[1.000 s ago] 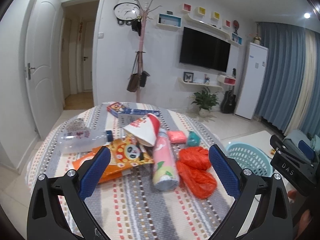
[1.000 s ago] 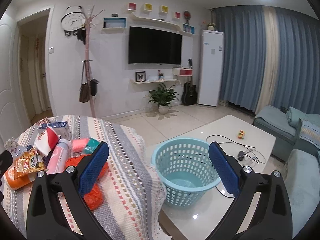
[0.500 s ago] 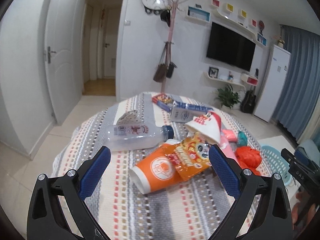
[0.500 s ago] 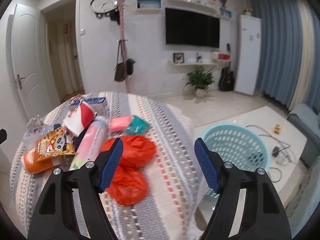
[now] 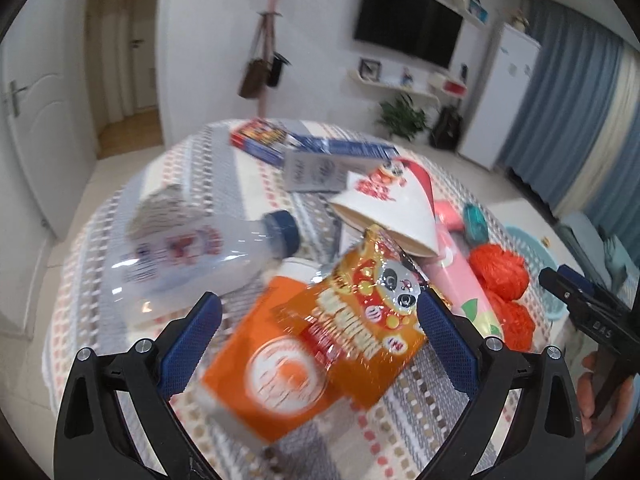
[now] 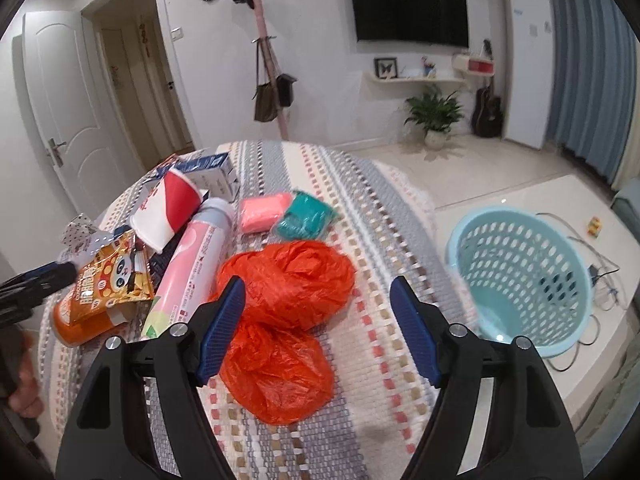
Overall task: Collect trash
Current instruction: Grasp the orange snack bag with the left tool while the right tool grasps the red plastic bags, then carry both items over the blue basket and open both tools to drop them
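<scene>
Trash lies on a round table with a striped cloth (image 6: pixel 384 216). My left gripper (image 5: pixel 318 312) is open just above an orange cup (image 5: pixel 276 372) and a panda snack packet (image 5: pixel 360 312), with a clear bottle (image 5: pixel 188 256) to their left. A red-and-white paper cup (image 5: pixel 392 208) and a pink tube (image 5: pixel 460 276) lie behind. My right gripper (image 6: pixel 316 292) hangs over two crumpled red plastic bags (image 6: pixel 296 280). Its jaws are opening and the pads (image 6: pixel 226 312) do not press the bags. A light blue basket (image 6: pixel 520 272) stands to the right on a white low table.
A pink packet (image 6: pixel 264 210), a teal packet (image 6: pixel 306 216) and blue-and-white boxes (image 6: pixel 212 172) lie farther back on the cloth. The left gripper (image 6: pixel 36 284) shows at the left edge of the right wrist view. Cables lie beside the basket. A door, a coat stand and a TV line the far wall.
My left gripper swung left and dropped close over the orange cup and snack packet. My right gripper turned from the basket to the table, now low over the red bags, with narrower jaws.
</scene>
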